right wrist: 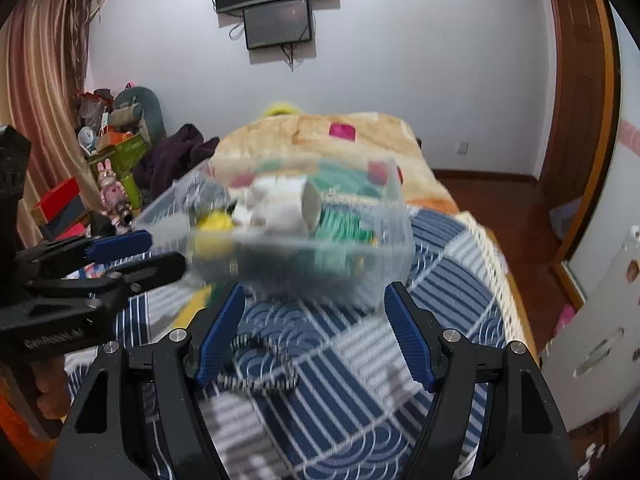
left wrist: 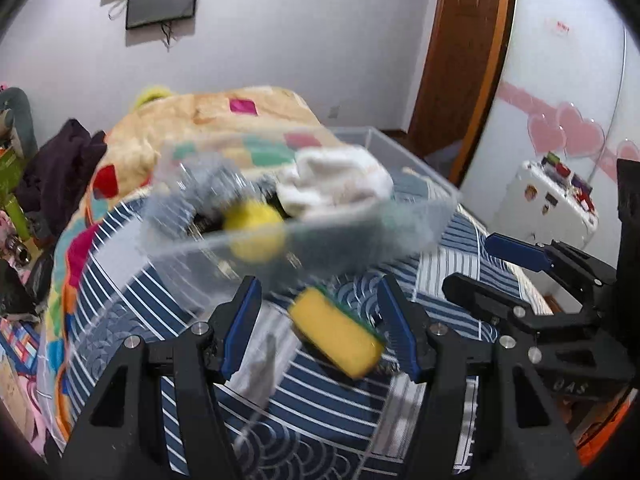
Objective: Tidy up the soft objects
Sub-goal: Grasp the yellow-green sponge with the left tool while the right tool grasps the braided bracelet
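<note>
A clear plastic bin (left wrist: 360, 236) stands on the bed and holds a white cloth (left wrist: 336, 184), a yellow ball (left wrist: 254, 232) and a grey fuzzy thing (left wrist: 208, 188). A yellow sponge with a green back (left wrist: 336, 332) lies on the striped cover in front of the bin, between the open fingers of my left gripper (left wrist: 320, 316). My right gripper (right wrist: 316, 328) is open and empty above a black-and-white cord (right wrist: 260, 380). The bin (right wrist: 384, 264) shows ahead of it with the white cloth (right wrist: 280, 208) and a green thing (right wrist: 344, 228) inside. Both views are blurred.
The bed has a blue-and-white striped cover (right wrist: 440, 280) and a patterned orange blanket (left wrist: 200, 120) behind the bin. Clutter and dark clothes (right wrist: 176, 160) stand to the left. A white cabinet (left wrist: 552, 200) and a wooden door (left wrist: 460, 60) are to the right.
</note>
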Motion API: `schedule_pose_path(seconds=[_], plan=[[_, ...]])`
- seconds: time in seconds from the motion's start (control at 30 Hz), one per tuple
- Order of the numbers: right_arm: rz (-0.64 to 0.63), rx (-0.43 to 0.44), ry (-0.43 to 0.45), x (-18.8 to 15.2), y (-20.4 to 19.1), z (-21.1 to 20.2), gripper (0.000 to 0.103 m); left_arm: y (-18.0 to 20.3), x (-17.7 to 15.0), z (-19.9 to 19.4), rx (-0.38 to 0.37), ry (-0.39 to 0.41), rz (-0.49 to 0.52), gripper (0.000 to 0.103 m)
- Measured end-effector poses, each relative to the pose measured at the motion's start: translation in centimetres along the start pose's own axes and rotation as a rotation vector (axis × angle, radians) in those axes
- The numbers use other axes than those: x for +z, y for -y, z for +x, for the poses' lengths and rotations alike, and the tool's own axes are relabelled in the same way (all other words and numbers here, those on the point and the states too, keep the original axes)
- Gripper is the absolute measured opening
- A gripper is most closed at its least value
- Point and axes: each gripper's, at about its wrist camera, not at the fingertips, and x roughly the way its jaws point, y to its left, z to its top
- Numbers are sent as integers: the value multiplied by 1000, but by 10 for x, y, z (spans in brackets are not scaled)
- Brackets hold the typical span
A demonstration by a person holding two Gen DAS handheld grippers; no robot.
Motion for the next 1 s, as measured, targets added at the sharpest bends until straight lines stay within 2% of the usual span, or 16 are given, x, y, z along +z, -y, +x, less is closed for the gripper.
schedule_pose_path(seconds=[0.1, 0.13, 0.17, 0.23, 0.43, 0.5, 0.63, 0.8, 1.0], plan=[[-9, 8, -26, -12, -3, 2, 69, 2, -9, 8, -5, -30, -11, 58], [-11, 10, -30, -14, -4, 1, 69, 2, -11, 9, -11, -36, -16, 55], [-13, 12, -37, -17, -4, 2, 69, 2, -14, 11, -22, -46, -22, 48], [-17, 10, -44, -23, -5, 1, 69, 1, -18, 15, -55, -63, -37, 44], [-21, 20, -53, -24, -9, 1, 70, -1, -26, 6, -53, -46, -17, 30], [-23, 37, -58, -26, -13, 2, 70, -4, -28, 3, -49, -43, -15, 16], [-43, 60, -87, -31, -22, 9, 70, -13, -31, -9, -19, -29, -15, 8], [-54, 106, -136, -37, -31, 22, 70, -20, -36, -17, 1, -32, -16, 8], [-67, 92, -173, -43, -34, 35, 69, -19, -36, -16, -8, -44, -16, 10]])
